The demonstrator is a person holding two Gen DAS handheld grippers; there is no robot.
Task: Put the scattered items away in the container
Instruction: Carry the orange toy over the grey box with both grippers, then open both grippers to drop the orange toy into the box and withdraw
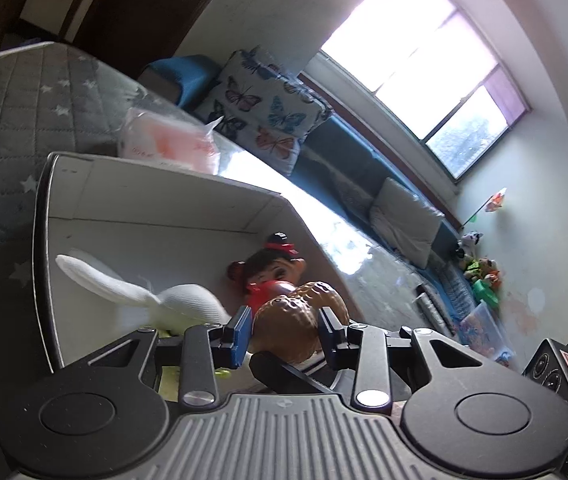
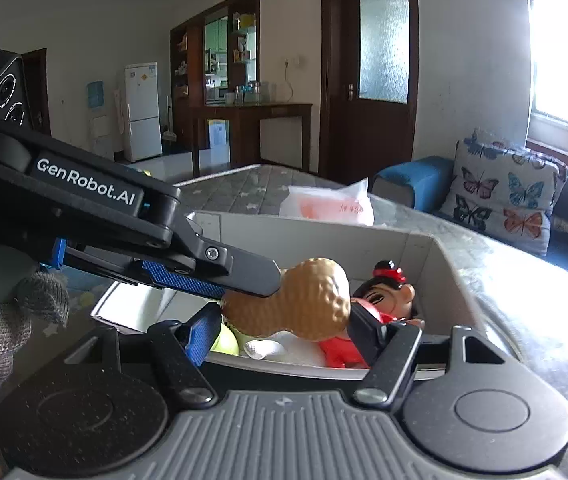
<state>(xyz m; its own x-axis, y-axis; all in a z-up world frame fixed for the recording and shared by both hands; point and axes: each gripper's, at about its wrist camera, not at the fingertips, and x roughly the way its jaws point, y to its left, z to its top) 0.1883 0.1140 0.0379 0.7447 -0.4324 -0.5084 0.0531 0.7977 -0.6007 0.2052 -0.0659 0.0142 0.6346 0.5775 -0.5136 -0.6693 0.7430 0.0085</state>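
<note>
Peanut toy sits between the fingers of my left tool, which is clenched on it across the narrow waist; both blue pads press its sides. In the right wrist view the same toy hangs over the open white container, above a doll in red, a white plush piece and a yellow-green ball already lying inside. The container rests on a grey quilted bed, with a pink plastic bag just beyond its far wall.

My right tool is released: its fingers stand apart at the container's near rim, the left finger close under the peanut, holding nothing that I can see.

Handling judgement: the peanut looks hollow moulded plastic or rubber, light, with a dimpled skin that should give the pads some bite. The two rounded lobes would squirt out of a pinch; the waist is the right place to hold, as now. Not fragile by the look of it, so a short drop onto the plush should be harmless. Whether it yields under squeeze I cannot tell.
</note>
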